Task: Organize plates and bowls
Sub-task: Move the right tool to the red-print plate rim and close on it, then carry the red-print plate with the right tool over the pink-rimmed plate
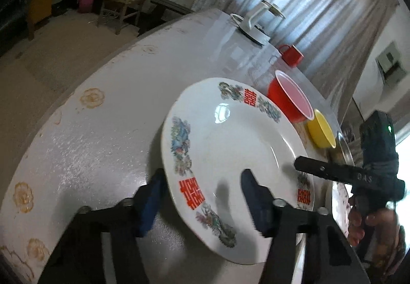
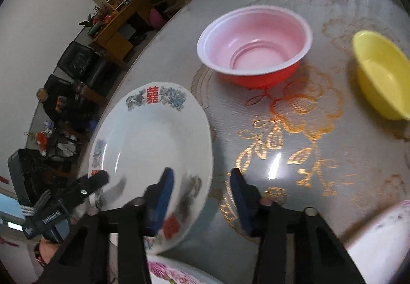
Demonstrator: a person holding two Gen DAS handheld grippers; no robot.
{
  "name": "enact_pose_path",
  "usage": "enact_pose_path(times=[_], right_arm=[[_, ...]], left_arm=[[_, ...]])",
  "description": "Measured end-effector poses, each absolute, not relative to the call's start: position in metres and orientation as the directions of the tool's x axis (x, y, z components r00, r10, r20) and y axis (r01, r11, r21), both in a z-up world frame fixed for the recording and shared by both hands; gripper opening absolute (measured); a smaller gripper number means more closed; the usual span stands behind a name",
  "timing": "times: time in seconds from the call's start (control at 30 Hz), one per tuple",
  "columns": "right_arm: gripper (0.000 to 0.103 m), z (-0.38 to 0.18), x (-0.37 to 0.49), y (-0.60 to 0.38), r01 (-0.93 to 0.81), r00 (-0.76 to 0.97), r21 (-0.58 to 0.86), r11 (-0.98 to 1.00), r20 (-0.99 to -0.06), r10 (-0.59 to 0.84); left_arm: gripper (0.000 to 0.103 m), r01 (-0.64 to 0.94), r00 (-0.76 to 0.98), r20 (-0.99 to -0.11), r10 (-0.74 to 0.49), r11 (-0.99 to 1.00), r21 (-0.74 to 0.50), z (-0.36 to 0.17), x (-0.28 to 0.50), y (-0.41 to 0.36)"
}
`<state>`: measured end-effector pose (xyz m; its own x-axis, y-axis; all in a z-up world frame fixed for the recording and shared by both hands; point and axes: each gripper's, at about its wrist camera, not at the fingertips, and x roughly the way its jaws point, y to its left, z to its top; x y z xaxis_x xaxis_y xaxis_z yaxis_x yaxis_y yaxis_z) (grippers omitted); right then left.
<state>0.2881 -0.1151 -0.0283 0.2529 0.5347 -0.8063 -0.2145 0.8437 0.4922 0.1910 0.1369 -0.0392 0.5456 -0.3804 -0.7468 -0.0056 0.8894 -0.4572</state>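
Straddling opposite edges of the white double-happiness plate (image 1: 230,155), both grippers look set to lift it from the round table (image 1: 102,130). In the left wrist view the left gripper (image 1: 202,189) has one blue pad outside the rim at lower left and the other over the plate's well; the jaws stand part open and I cannot tell that either pad presses the china. In the right wrist view the right gripper (image 2: 202,186) sits at lower centre, one pad over the plate's inner slope, the other beyond the rim above the gold-flowered tablecloth (image 2: 294,135), likewise not clamped. The plate lies at the table's near edge, lower left of that frame. A red bowl with pink inside (image 2: 256,45) stands further back at upper centre, a yellow bowl (image 2: 381,78) at the right edge, and a rose-patterned plate (image 2: 174,271) peeks in at the bottom. Next, the jaws need to pinch the rim firmly and evenly, since glazed china slips, before carrying the plate toward its stack.
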Motion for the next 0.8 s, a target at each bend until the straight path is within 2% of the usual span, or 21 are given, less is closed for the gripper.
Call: enact_pose_path(times=[0.03, 0.07, 0.33, 0.4, 0.47, 0.7, 0.8], right_arm=[[0.036, -0.031, 0.290, -0.112, -0.213, 0.246, 0.502, 0.838, -0.803, 0.543], [0.034, -0.032, 0.290, -0.109, -0.214, 0.242, 0.506, 0.835, -0.801, 0.547], [0.030, -0.037, 0.291, -0.094, -0.216, 0.272, 0.476, 0.852, -0.809, 0.521], [0.025, -0.036, 0.289, -0.091, -0.227, 0.294, 0.446, 0.866, -0.816, 0.498], [0.025, -0.032, 0.286, -0.083, -0.263, 0.318, 0.405, 0.876, -0.820, 0.475], [0.025, -0.016, 0.277, -0.057, -0.381, 0.375, 0.328, 0.864, -0.800, 0.469], [0.025, -0.013, 0.276, -0.055, -0.394, 0.378, 0.357, 0.847, -0.777, 0.503]], left_arm=[[0.046, 0.007, 0.539, -0.745, -0.393, 0.887, -0.463, -0.040, 0.193, 0.135], [0.045, 0.016, 0.535, -0.744, -0.400, 0.885, -0.465, -0.041, 0.194, 0.134], [0.044, 0.059, 0.545, -0.744, -0.387, 0.903, -0.426, -0.040, 0.196, 0.132], [0.044, 0.068, 0.555, -0.754, -0.352, 0.922, -0.380, -0.038, 0.195, 0.128], [0.044, 0.072, 0.567, -0.761, -0.317, 0.939, -0.338, -0.038, 0.194, 0.127], [0.044, 0.084, 0.616, -0.732, -0.290, 0.949, -0.305, -0.033, 0.189, 0.136], [0.045, 0.117, 0.618, -0.718, -0.320, 0.940, -0.319, -0.031, 0.188, 0.134]])
